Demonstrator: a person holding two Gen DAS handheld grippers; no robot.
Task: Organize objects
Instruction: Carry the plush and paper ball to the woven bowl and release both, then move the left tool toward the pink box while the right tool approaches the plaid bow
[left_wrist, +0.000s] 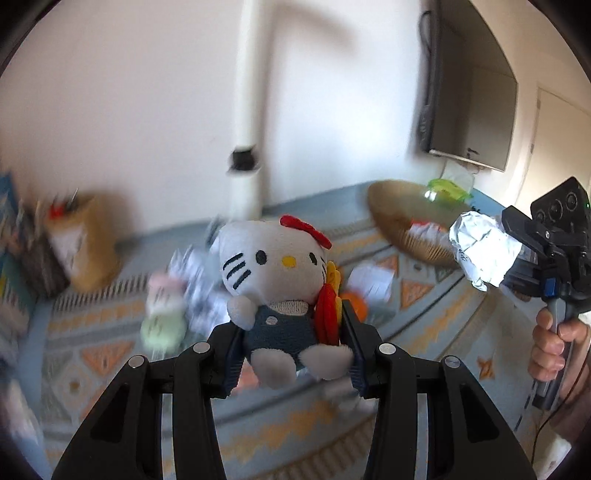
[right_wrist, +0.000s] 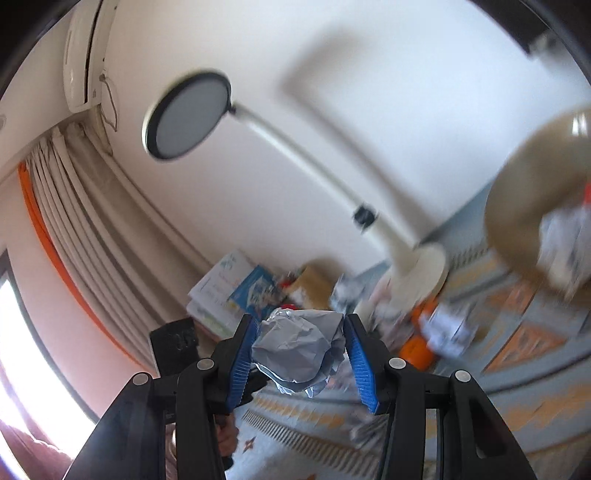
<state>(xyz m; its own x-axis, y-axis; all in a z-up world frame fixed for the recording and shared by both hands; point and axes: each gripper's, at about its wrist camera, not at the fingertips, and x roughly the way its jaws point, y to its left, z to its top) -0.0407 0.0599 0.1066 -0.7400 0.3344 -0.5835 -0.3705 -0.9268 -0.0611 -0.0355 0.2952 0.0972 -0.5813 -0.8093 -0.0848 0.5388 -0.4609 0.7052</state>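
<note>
- The patterned rug covers the floor, strewn with blurred clutter: crumpled papers, a pastel soft toy, something orange; a white lamp pole stands at the wall
- A tan woven basket sits tipped at the rug's far right with paper scraps in it; a brown bag of oddments stands at the far left beside stacked books
- The white cat plush with its red bow is held clear of the rug, the left gripper pinching its blue-clad body from both sides
- The crumpled foil ball is also off the floor, squeezed between the blue pads of the right gripper, which a hand holds at the left view's right edge
- Judgement: both pickups look done and this is the carry step
- Next, each load must be brought over its container, likeliest the basket for the foil, then released only once well above the rim; which bin suits the plush I cannot tell
</note>
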